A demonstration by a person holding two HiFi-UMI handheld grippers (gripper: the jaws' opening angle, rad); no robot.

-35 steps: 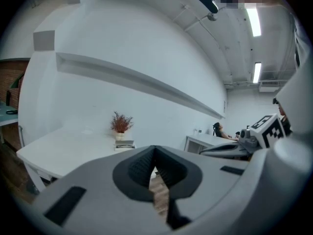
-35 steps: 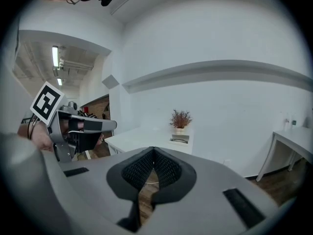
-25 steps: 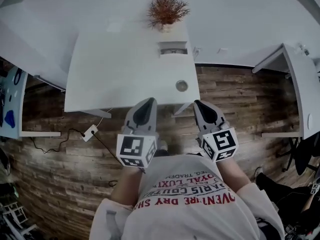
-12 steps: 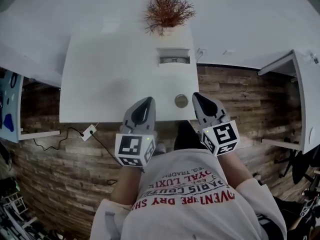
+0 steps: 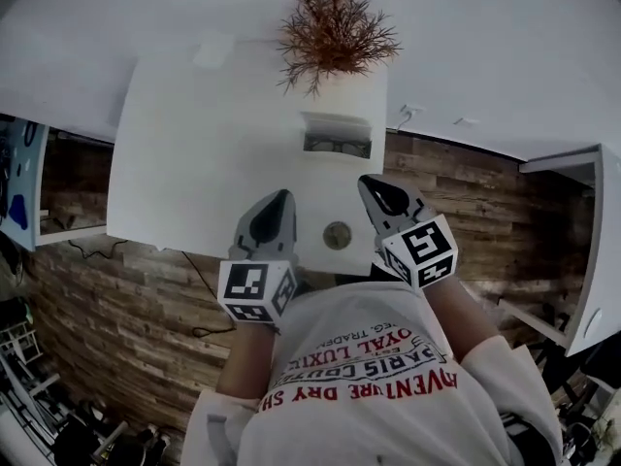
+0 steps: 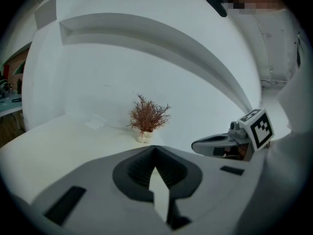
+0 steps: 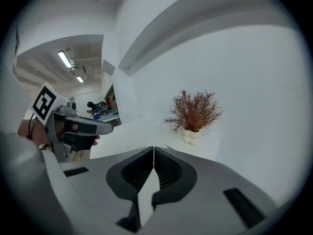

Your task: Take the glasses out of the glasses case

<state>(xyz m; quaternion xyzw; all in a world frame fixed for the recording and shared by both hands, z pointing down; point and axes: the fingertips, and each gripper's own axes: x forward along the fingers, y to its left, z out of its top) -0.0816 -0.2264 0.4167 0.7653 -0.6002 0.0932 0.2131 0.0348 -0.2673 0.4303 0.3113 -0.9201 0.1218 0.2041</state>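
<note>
A white glasses case (image 5: 337, 121) lies open on the white table (image 5: 194, 163), in front of a potted plant. Dark glasses (image 5: 337, 145) show inside it. My left gripper (image 5: 282, 195) hovers over the table's front part, left of and nearer than the case, jaws shut and empty (image 6: 154, 147). My right gripper (image 5: 368, 180) is just right of and nearer than the case, over the table's right edge, also shut and empty (image 7: 153, 148). Neither touches the case. In both gripper views the case is hidden behind the jaws.
A reddish dried plant (image 5: 335, 29) in a small white pot stands at the table's back edge by the white wall. A small round disc (image 5: 337, 235) lies near the front edge between the grippers. A flat white slip (image 5: 212, 51) lies far left. Wooden floor surrounds the table.
Both grippers have moved forward from over the floor to over the table's front part, nearer the case. Their jaws stayed shut.
</note>
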